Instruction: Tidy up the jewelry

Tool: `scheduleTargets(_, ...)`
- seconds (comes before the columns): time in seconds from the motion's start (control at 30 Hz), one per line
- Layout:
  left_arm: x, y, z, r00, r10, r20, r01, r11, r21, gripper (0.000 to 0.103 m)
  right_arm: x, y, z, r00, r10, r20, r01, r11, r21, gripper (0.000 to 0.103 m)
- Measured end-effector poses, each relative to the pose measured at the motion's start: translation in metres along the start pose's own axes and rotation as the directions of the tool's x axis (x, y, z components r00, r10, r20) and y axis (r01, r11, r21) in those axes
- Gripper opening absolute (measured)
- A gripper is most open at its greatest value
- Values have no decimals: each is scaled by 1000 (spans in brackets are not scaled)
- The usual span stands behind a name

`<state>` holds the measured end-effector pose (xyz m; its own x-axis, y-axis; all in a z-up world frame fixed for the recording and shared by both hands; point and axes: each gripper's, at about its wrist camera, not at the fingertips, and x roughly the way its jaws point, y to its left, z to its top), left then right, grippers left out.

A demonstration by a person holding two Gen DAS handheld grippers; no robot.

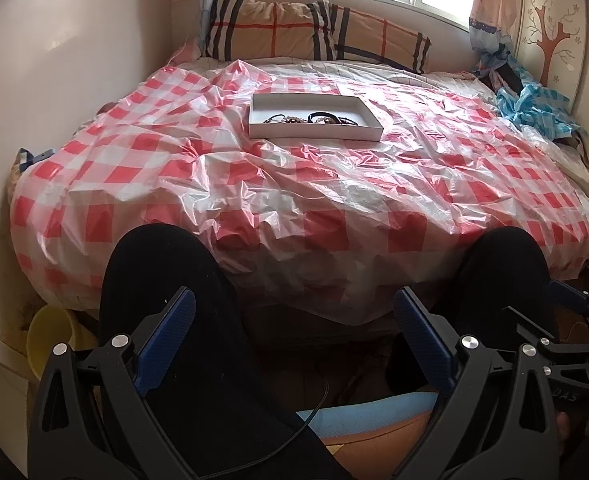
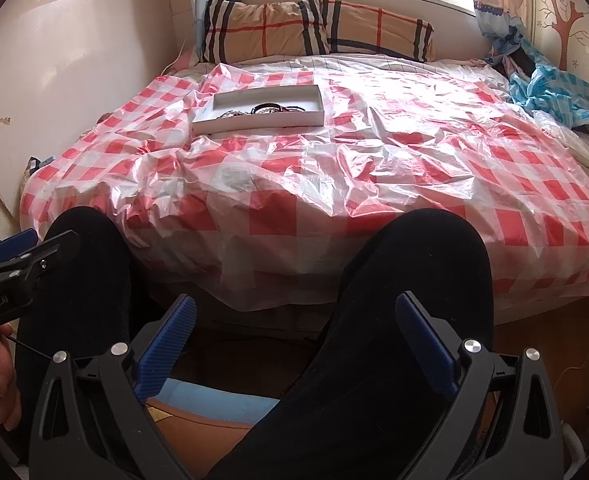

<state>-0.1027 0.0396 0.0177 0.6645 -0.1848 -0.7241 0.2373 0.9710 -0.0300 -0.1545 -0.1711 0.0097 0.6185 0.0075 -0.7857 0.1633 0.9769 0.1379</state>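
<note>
A shallow white box lies on the bed, on a red and white checked plastic sheet. Inside it sits a tangle of jewelry: black bands and beaded bracelets. My left gripper is open and empty, held low over the person's knees, far short of the box. My right gripper is open and empty too, at the same low height. The right gripper's fingers show at the right edge of the left wrist view, and the left gripper's fingers at the left edge of the right wrist view.
The person's black-clad knees rise in front of the bed edge. A plaid pillow lies under the window. Blue checked plastic is bunched at the far right. A yellow tub stands on the floor at the left.
</note>
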Motion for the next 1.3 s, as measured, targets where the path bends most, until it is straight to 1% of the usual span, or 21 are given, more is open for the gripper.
scheduleTargets(0.17,2,-3,-1,1000,2,-10,-2,1000,9,95,4,1,-1,1000,-11,-14,11,1000,-14,96)
scheduleTargets(0.3,4,-7,-2,1000,6,-21,-5,1000,20,95,8,-3,-2,1000,-8,-29,8,1000,0,96)
scheduleTargets(0.8,5,-11,-3,1000,5,-28,-4,999,33,95,2,-5,-2,1000,-27,0,27,1000,-2,96)
scheduleTargets(1.3,5,-14,-3,999,7,-35,-5,999,40,95,-2,-6,0,999,-38,9,38,999,-8,96)
